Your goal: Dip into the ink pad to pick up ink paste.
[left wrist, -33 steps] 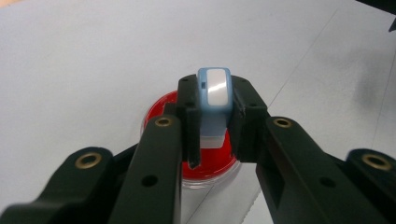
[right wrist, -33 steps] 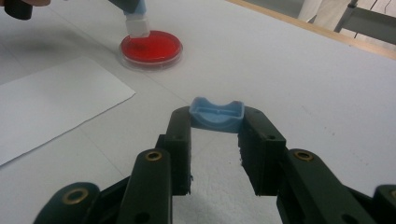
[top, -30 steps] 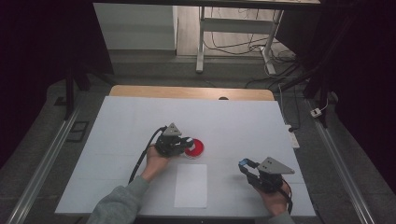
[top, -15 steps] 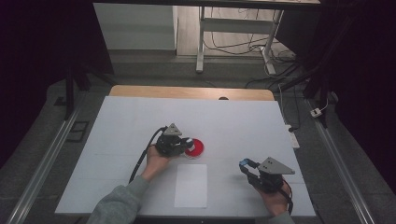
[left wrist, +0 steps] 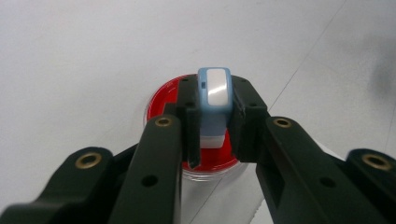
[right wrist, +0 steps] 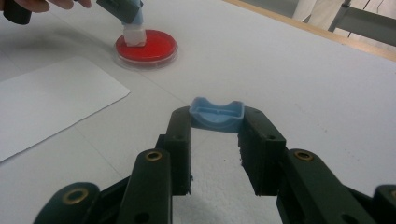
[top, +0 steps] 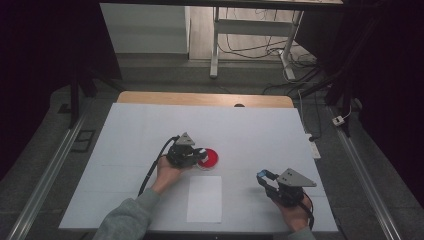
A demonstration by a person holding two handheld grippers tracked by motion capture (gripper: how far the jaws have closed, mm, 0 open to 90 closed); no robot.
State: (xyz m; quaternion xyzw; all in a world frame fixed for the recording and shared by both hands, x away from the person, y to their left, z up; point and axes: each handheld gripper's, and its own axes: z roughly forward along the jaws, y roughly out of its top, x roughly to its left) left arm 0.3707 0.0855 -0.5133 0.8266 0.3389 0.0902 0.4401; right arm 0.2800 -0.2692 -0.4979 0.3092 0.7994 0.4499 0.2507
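Left gripper (left wrist: 212,140) clamped on a blue-and-white stamp (left wrist: 214,100), its white foot down in the red dish (left wrist: 161,100). Right gripper (right wrist: 215,154) pinches the blue cap (right wrist: 216,114), parked near the white sheet (top: 205,197). Nothing shifted since a second ago, so inking looks underway. Dish: round, glossy clear rim. Stamp: smooth plastic. Table (top: 260,130): matte white.

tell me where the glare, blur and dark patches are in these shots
High view: the white table is evenly lit, the room around it nearly black. Left gripper view: glare whitens the top of the blue stamp; the near black fingers look soft. Right gripper view: the blue cap is sharp, the red dish slightly soft, with a faint shadow beside it.
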